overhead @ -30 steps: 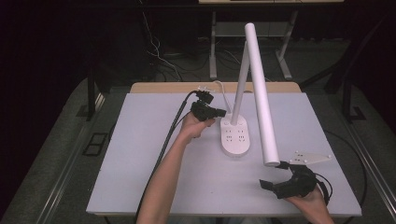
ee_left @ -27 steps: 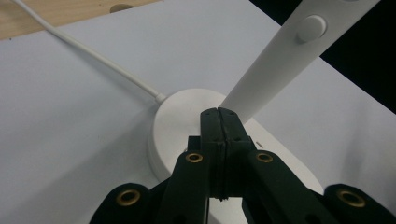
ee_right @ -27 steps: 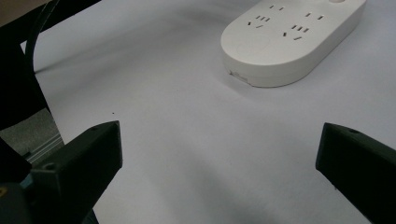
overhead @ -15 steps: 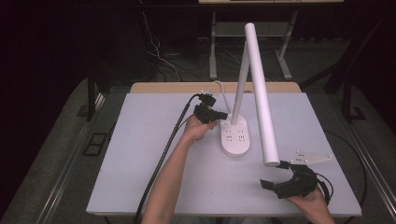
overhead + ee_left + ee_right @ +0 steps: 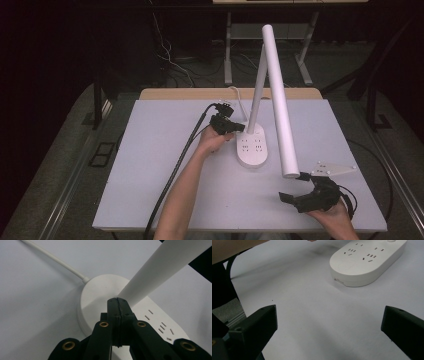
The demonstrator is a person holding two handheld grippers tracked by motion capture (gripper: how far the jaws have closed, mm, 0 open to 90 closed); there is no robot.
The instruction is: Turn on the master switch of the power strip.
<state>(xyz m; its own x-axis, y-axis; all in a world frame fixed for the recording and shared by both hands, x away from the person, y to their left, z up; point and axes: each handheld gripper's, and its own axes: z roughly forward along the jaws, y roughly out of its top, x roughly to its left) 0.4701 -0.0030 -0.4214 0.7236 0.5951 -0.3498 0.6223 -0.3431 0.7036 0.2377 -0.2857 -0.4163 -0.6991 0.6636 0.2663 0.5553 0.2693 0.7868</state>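
A white desk lamp stands mid-table on an oval base (image 5: 252, 147) with socket holes in its top. Its stem (image 5: 257, 85) rises from the base, and the long tube head (image 5: 279, 105) slopes down toward the front right. My left gripper (image 5: 243, 128) is shut with nothing in it. In the left gripper view its closed tips (image 5: 117, 301) sit at the base (image 5: 97, 297), right by the stem's foot (image 5: 155, 272); contact cannot be told. My right gripper (image 5: 294, 186) is open near the table's front right, below the tube's end. Its view looks across at the base (image 5: 367, 260).
The lamp's white cable (image 5: 50, 257) runs from the base's rear toward the table's back edge. A black cable (image 5: 180, 160) trails from the left gripper along the forearm to the front edge. The grey table top (image 5: 150, 165) is bare on the left.
My left gripper has sunk a little toward the lamp base, jaws still shut. The right gripper and the lamp have stayed put.
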